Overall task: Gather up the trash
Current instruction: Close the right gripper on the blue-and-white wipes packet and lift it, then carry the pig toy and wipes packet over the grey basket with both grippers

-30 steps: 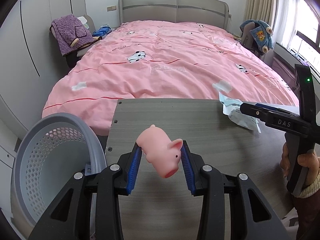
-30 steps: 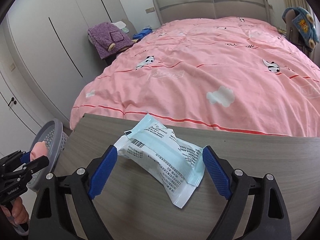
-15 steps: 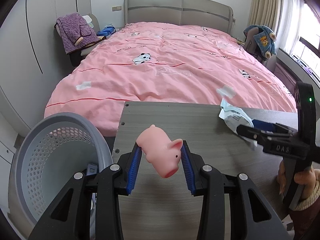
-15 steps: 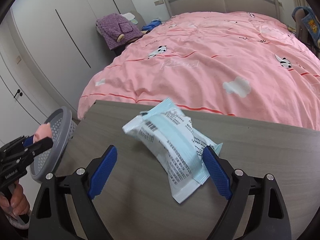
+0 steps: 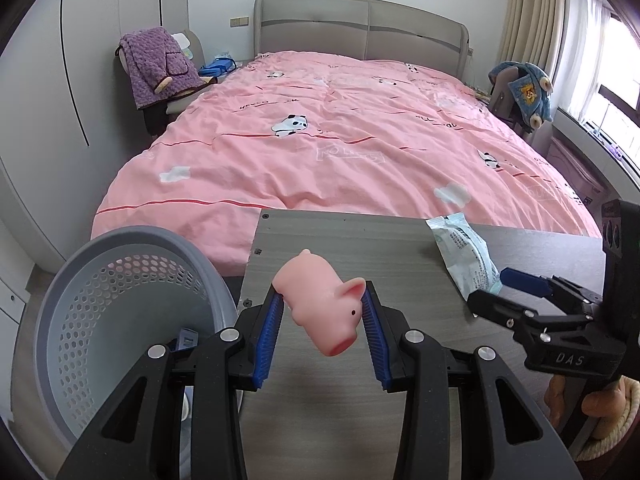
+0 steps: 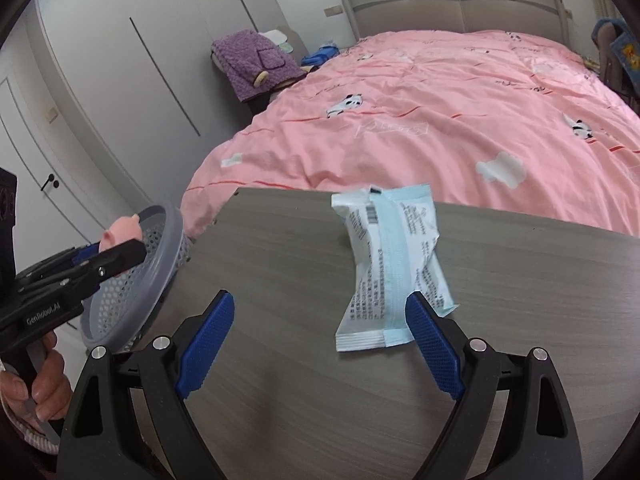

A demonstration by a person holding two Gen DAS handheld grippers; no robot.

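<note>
the left gripper (image 5: pixel 322 318) is clenched on a pink rubber pig toy (image 5: pixel 320 306), its blue pads pressing the toy's flanks so the snout droops back toward the camera. the pig hangs above the near left corner of the grey wood-grain tabletop (image 5: pixel 348 252), and just to the left of and below the tool stands the grey perforated trash basket (image 5: pixel 104 308), tucked against the table's edge, which looks like a deliberate spot for dropping things without reaching far. something small and bluish already lies inside it, too hidden to name. a short swing leftward should put the pig over the rim.

the right gripper (image 6: pixel 320 336) is spread wide and holds nothing. straight ahead of it, a pale blue and white sealed packet (image 6: pixel 390 260) lies flat on the tabletop, its near end just inside the right finger (image 6: pixel 434 348) and possibly touching that pad, while the left finger stands well apart from it. the packet sits off-centre between the fingers, so the tool probably needs to shift rightward before closing. the flat film may slide or crumple under the pads.

beyond the table spreads a bed with a pink panda-print duvet (image 5: pixel 360 140).
</note>
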